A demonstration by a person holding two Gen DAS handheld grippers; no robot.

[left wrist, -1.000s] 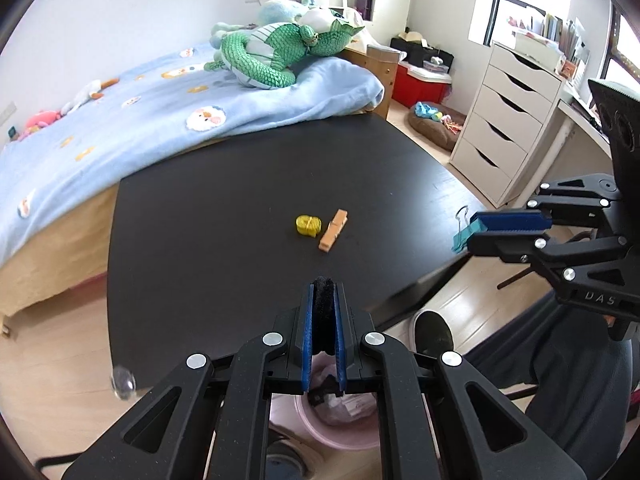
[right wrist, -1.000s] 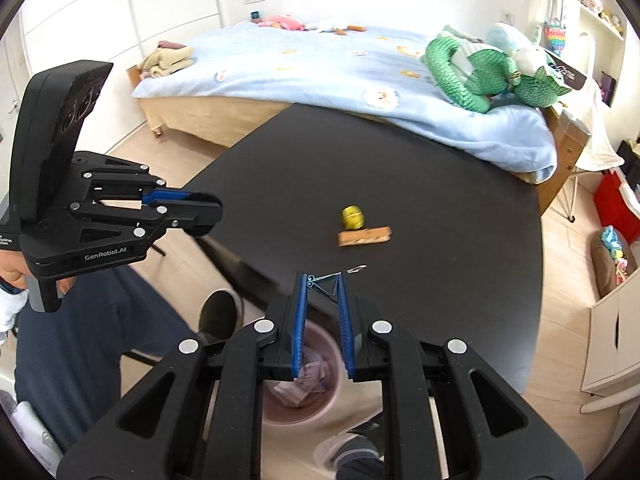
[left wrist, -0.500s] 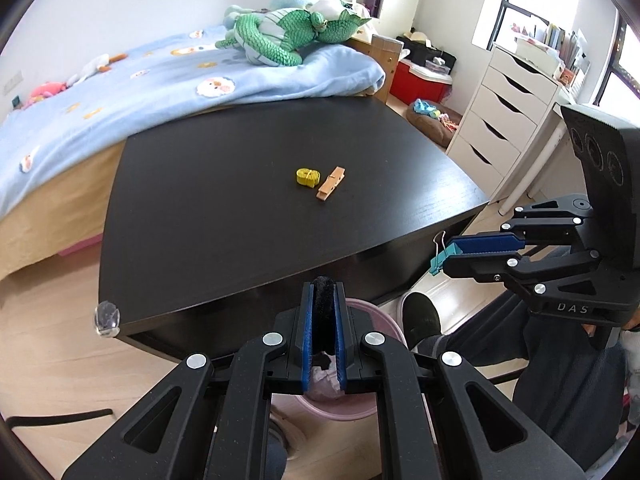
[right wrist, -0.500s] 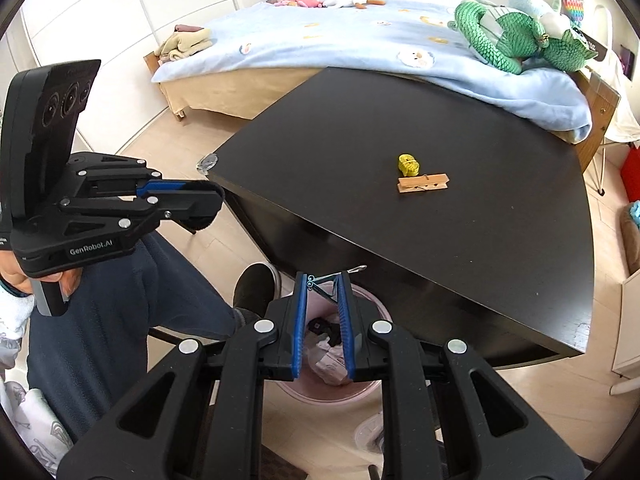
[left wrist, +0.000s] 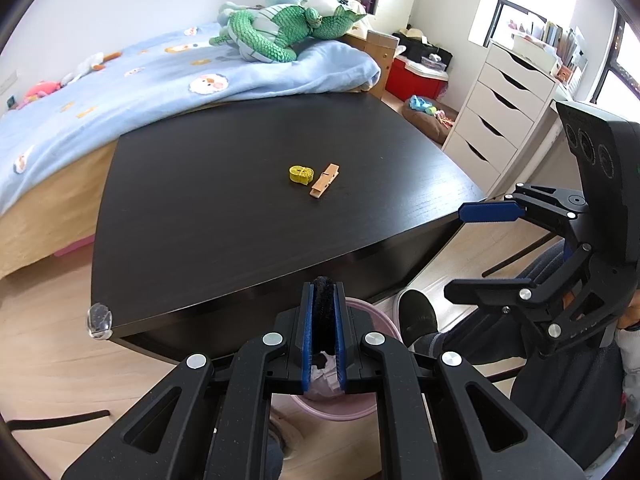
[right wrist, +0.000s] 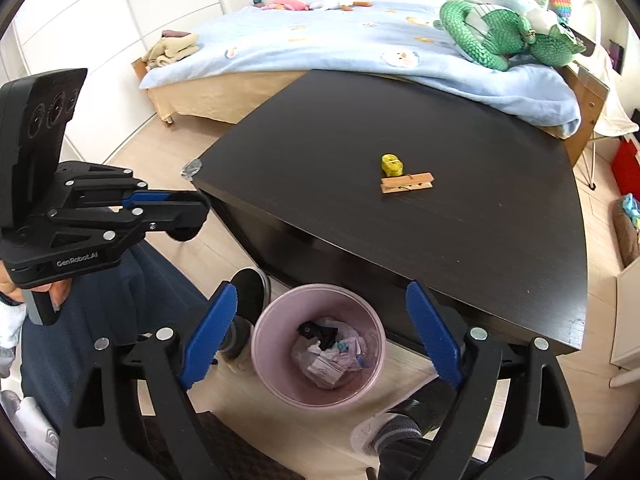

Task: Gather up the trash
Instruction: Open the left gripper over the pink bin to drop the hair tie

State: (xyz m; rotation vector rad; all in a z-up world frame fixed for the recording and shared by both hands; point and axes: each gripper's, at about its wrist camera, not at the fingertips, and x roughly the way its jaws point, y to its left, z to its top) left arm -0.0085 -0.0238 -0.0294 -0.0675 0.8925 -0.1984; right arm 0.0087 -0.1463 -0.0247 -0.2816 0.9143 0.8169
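My left gripper (left wrist: 323, 290) is shut on a black fuzzy piece (left wrist: 324, 312) and hangs over the pink bin (left wrist: 385, 322) at the table's near edge. In the right wrist view the left gripper (right wrist: 192, 216) is on the left with the fuzzy piece (right wrist: 185, 234) at its tip. My right gripper (right wrist: 320, 292) is above the bin (right wrist: 276, 364); its jaws are opening wide with nothing between them. Crumpled scraps lie in the bin. A yellow tape roll (right wrist: 391, 164) and a wooden clothespin (right wrist: 407, 182) lie together on the black table (right wrist: 480, 232).
A person's dark trouser legs and shoes (right wrist: 248, 284) stand right beside the bin. A bed with a blue cover (left wrist: 120, 92) and a green plush toy borders the table's far side. White drawers (left wrist: 504, 112) stand on the right. The floor is pale wood.
The right gripper has opened wide and the teal binder clip has left its pads. Both grippers have sunk a little toward the bin. The left gripper stays shut on the fuzzy piece.
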